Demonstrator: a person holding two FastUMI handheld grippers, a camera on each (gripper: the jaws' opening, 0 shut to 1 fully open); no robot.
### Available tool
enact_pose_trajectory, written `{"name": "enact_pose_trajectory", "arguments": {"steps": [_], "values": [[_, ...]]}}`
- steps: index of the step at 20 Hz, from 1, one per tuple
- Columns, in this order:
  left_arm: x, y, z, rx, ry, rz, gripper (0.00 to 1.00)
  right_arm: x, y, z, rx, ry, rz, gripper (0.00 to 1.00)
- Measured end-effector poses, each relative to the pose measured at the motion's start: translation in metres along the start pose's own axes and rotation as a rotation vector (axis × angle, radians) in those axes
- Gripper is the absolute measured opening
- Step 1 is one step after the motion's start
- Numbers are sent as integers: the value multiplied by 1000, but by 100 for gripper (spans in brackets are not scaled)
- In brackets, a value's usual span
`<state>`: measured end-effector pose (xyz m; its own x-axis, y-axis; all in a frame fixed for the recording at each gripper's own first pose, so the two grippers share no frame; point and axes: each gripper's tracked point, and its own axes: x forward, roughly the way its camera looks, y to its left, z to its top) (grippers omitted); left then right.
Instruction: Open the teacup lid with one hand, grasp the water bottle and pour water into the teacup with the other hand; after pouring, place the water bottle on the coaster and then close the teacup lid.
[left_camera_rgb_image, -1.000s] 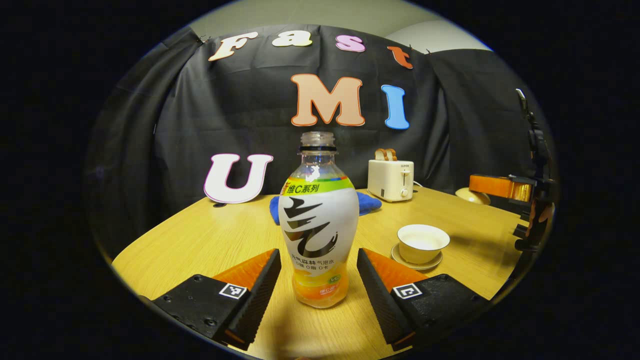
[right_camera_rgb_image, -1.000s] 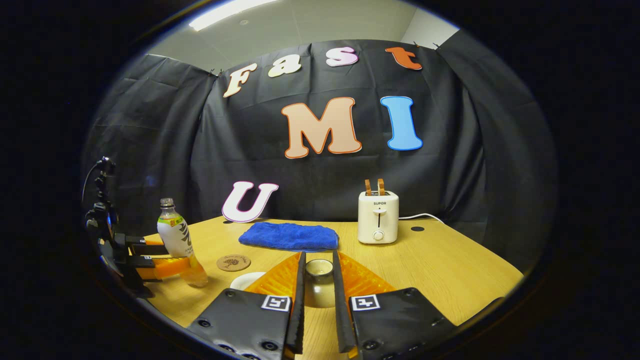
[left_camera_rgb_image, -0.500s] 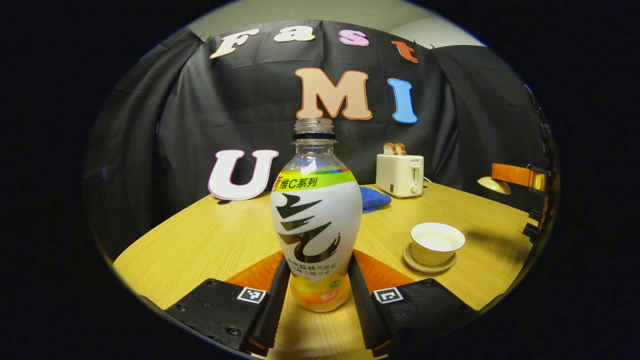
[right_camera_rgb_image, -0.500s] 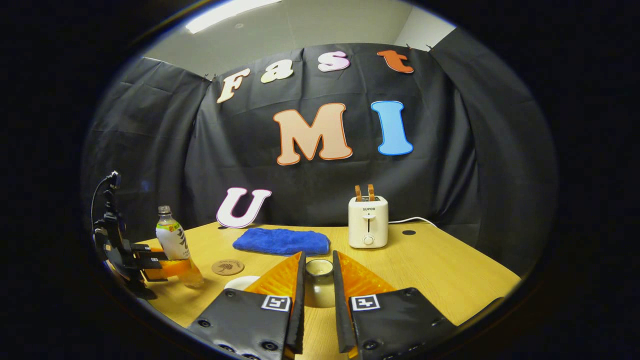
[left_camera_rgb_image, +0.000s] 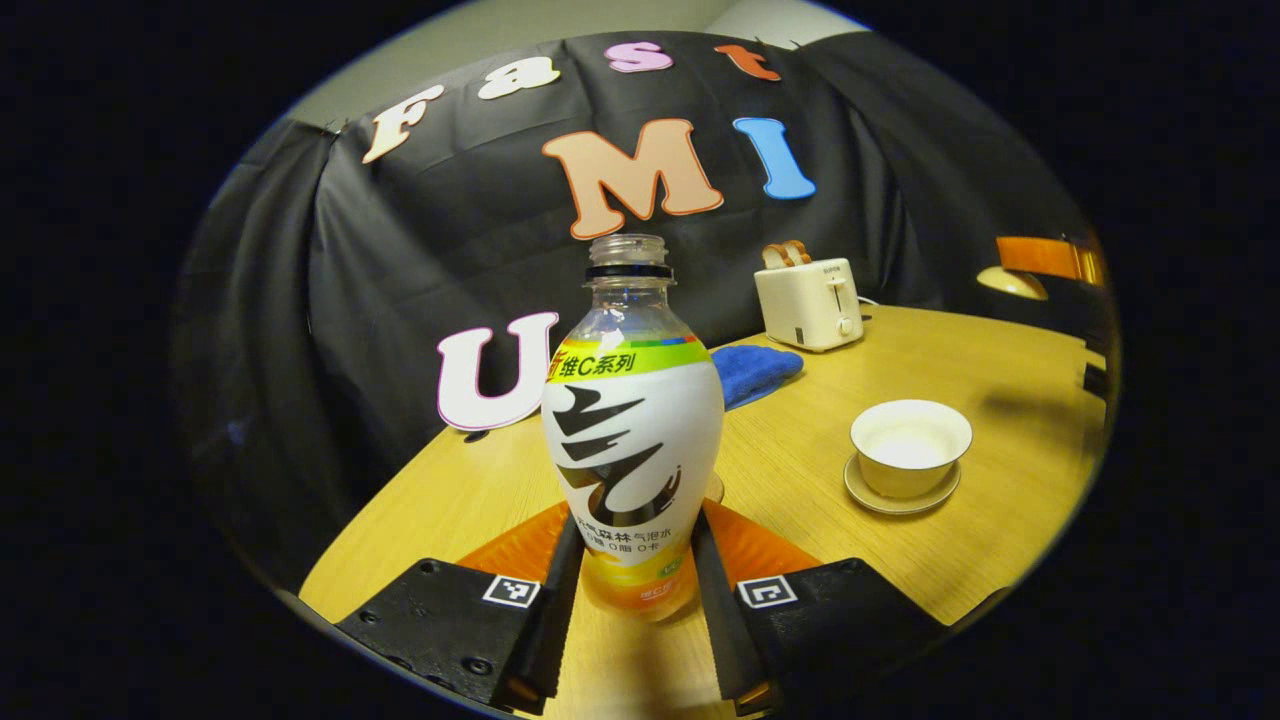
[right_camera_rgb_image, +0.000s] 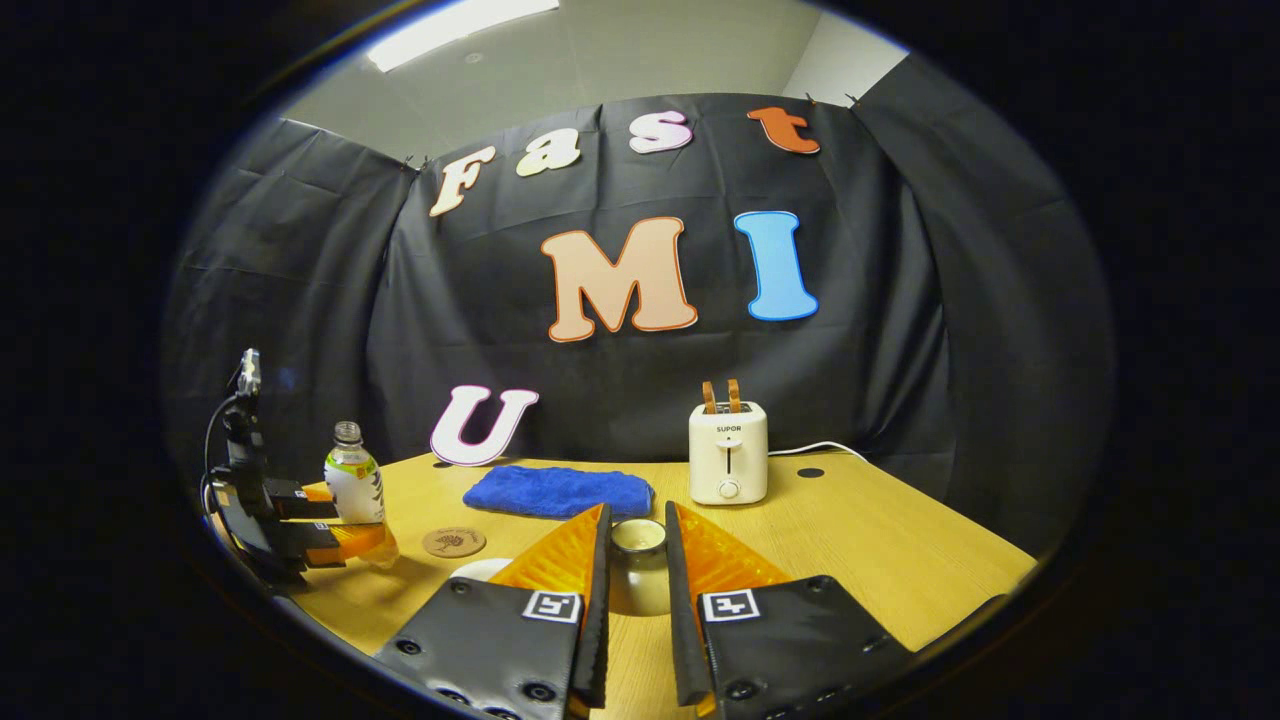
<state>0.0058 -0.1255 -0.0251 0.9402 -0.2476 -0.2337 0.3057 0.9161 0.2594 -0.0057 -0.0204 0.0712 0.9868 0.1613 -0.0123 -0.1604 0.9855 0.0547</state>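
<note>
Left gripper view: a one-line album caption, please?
Hand-held gripper clamps an uncapped bottle; open teacup waits nearby.

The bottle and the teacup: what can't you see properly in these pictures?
- Water bottle: in the left gripper view its label hides how much is inside.
- Teacup: in the left gripper view, too far off to tell whether any water is in it.
- Lid: in the right gripper view, mostly hidden between the right gripper fingers.
</note>
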Motion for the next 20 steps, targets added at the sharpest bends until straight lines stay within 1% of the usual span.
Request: {"name": "enact_pose_trajectory", "arguments": {"steps": [1,4,8,11,14,16,20], "values": [[1,-2,0,24,-2,1,57,-1,0,0,0,-1,1,28],[2,-1,1,111,-3,13,57,-1,2,2,-3,-4,6,30],[14,-4,4,277,2,34,57,-4,2,4,-10,-7,10,29],[17,-5,3,366,11,43,58,-3,-1,7,-4,-10,7,30],[22,-8,1,471,27,48,55,-4,-4,7,-2,-10,1,30],[25,-9,4,545,19,64,55,-5,-5,7,4,-9,1,29],[28,-13,3,670,10,74,55,-7,-4,12,9,-19,8,30]]}}
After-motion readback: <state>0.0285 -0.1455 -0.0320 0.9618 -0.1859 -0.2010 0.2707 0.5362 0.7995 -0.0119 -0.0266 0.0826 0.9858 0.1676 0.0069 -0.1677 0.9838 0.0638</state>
